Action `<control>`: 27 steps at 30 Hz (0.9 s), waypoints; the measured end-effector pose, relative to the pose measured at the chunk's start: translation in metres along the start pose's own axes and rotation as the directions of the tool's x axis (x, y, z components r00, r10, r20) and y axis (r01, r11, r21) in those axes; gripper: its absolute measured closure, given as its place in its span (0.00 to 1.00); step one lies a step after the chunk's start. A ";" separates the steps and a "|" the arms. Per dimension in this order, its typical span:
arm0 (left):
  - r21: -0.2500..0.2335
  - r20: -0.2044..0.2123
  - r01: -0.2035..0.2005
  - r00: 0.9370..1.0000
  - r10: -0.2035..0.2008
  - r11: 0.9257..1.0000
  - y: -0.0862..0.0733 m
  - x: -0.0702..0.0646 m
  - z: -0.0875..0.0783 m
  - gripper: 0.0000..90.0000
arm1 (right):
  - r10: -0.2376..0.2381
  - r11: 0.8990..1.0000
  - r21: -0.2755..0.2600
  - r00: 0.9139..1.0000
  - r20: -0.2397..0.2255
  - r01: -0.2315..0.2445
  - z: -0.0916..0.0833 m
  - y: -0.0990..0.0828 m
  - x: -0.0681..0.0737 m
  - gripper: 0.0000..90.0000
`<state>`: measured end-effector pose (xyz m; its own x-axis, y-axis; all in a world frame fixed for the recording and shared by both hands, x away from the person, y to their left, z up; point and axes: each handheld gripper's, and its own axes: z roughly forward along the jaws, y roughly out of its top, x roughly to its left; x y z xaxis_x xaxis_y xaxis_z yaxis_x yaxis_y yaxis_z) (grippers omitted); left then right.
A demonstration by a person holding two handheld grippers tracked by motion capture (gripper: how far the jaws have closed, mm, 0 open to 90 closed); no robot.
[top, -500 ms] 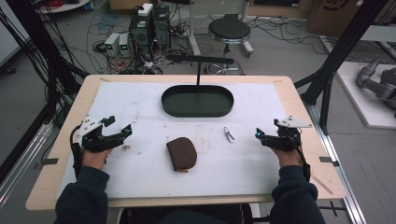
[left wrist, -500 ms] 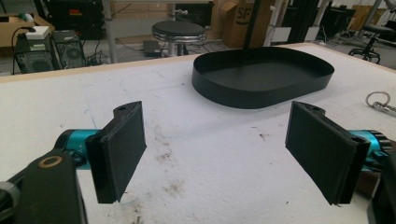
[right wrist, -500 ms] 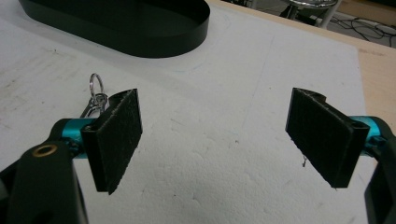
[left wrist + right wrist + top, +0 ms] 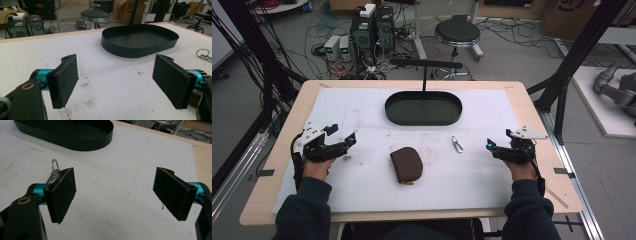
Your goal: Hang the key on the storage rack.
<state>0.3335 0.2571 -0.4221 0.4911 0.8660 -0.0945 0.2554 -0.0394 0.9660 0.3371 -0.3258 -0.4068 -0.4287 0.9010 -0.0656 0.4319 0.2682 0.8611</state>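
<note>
- Hovering low over the white mat, both grippers sit at the table's edges, nothing taken up yet; I read this as the start, before any reach.
- Left gripper [image 4: 346,142]: jaws spread wide, bare mat between the pads, holding nothing.
- Right gripper [image 4: 490,146]: jaws at full spread too, empty between the pads.
- Brown pouch [image 4: 406,164] lies flat on the mat, well apart from both grippers, roughly midway between them and slightly nearer the person than their tips.
- Metal key-ring clip [image 4: 54,169] lies just ahead of the right gripper's inner pad (near it, not touching as far as I can tell).
- Black oval tray [image 4: 423,121] sits beyond both grippers, empty, well apart from either.
- Judgement: likely a put-away job into the tray. The clip is the closest pick for the right gripper.
- Next move calls for a short advance, jaws lowered to straddle the thin clip, pads nearly on the mat before closing.
</note>
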 end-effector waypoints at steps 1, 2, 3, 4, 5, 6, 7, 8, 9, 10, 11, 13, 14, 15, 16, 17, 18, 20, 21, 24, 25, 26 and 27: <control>-0.001 0.000 0.001 1.000 -0.001 1.000 0.000 0.000 0.000 0.23 | 0.003 1.000 -0.006 1.000 -0.008 -0.003 -0.001 0.001 0.002 0.22; -0.002 0.000 0.000 1.000 0.000 1.000 0.000 0.000 0.000 0.23 | 0.005 1.000 -0.010 1.000 -0.017 -0.006 -0.001 0.002 0.003 0.24; -0.003 0.002 -0.001 1.000 0.001 1.000 0.000 0.000 0.000 0.24 | 0.010 1.000 -0.012 1.000 -0.029 -0.011 -0.002 0.002 0.003 0.28; -0.001 0.006 -0.004 1.000 0.004 1.000 0.000 0.000 0.001 0.24 | 0.011 1.000 -0.014 0.999 -0.047 -0.011 -0.001 0.003 0.005 0.29; -0.001 0.006 -0.004 1.000 0.004 1.000 0.000 0.000 0.001 0.24 | 0.003 1.000 -0.014 0.999 -0.051 -0.004 0.000 0.004 0.006 0.29; 0.001 0.009 -0.010 1.000 0.010 1.000 0.000 0.000 0.001 0.24 | -0.007 1.000 -0.006 0.998 -0.056 0.007 0.001 0.005 0.009 0.29; 0.002 0.010 -0.011 1.000 0.011 1.000 0.000 0.000 0.001 0.24 | -0.011 1.000 -0.001 0.998 -0.060 0.011 0.003 0.005 0.010 0.29; 0.002 0.010 -0.011 1.000 0.011 1.000 0.000 0.000 0.001 0.24 | -0.016 1.000 0.004 0.998 -0.067 0.016 0.004 0.006 0.013 0.29; 0.003 0.013 -0.014 1.000 0.014 1.000 0.000 -0.002 0.000 0.24 | -0.016 1.000 0.005 0.997 -0.074 0.017 0.005 0.007 0.016 0.29; 0.003 0.013 -0.014 1.000 0.014 1.000 0.000 -0.002 0.000 0.24 | -0.019 1.000 0.003 0.997 -0.080 0.019 0.006 0.008 0.018 0.29; -0.001 0.018 -0.013 1.000 0.013 1.000 -0.001 -0.003 -0.002 0.24 | -0.023 1.000 -0.005 0.996 -0.091 0.022 0.007 0.010 0.021 0.30; 0.002 0.018 -0.015 1.000 0.015 1.000 -0.001 -0.002 -0.002 0.24 | -0.028 1.000 -0.010 0.993 -0.116 0.027 0.008 0.013 0.027 0.35; 0.002 0.018 -0.015 1.000 0.015 1.000 -0.001 -0.002 -0.002 0.24 | -0.032 0.999 -0.010 0.992 -0.125 0.031 0.010 0.014 0.030 0.41; 0.005 0.018 -0.018 1.000 0.018 1.000 -0.001 -0.001 -0.001 0.24 | -0.042 0.999 -0.007 0.989 -0.145 0.041 0.013 0.015 0.033 0.48; 0.005 0.017 -0.012 1.000 0.012 1.000 -0.001 -0.002 0.000 0.24 | -0.048 0.999 0.008 0.987 -0.153 0.050 0.015 0.017 0.036 0.55; 0.009 0.018 -0.015 1.000 0.015 1.000 -0.002 -0.001 0.000 0.24 | -0.050 0.998 0.028 0.986 -0.161 0.055 0.019 0.019 0.039 0.57; 0.009 0.018 -0.014 1.000 0.014 1.000 -0.002 -0.001 0.000 0.24 | -0.053 0.997 0.040 0.984 -0.171 0.061 0.022 0.020 0.041 0.58; 0.013 0.017 -0.014 1.000 0.014 1.000 -0.002 -0.001 0.000 0.24 | -0.064 0.995 0.062 0.979 -0.194 0.077 0.032 0.021 0.045 0.64; 0.019 0.014 -0.018 1.000 0.018 1.000 -0.002 -0.001 0.000 0.24 | -0.066 0.993 0.077 0.977 -0.205 0.084 0.037 0.021 0.046 0.64; 0.021 0.011 -0.015 1.000 0.015 1.000 -0.003 -0.001 0.000 0.24 | -0.079 0.986 0.128 0.970 -0.230 0.110 0.050 0.021 0.050 0.69; 0.021 0.011 -0.015 1.000 0.015 1.000 -0.003 -0.001 0.000 0.24 | -0.088 0.983 0.137 0.967 -0.238 0.123 0.053 0.022 0.052 0.71; 0.021 0.010 -0.018 1.000 0.017 1.000 -0.003 -0.001 0.000 0.24 | -0.099 0.979 0.147 0.964 -0.246 0.138 0.056 0.023 0.055 0.73; 0.021 0.011 -0.018 1.000 0.017 1.000 -0.003 -0.001 0.000 0.24 | -0.099 0.979 0.147 0.964 -0.246 0.138 0.056 0.023 0.055 0.73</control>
<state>0.3323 0.2563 -0.4244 0.5044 0.8597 -0.0803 0.2638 -0.0649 0.9624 0.3680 -0.2511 -0.4189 -0.6511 0.7586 -0.0245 0.4809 0.4373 0.7600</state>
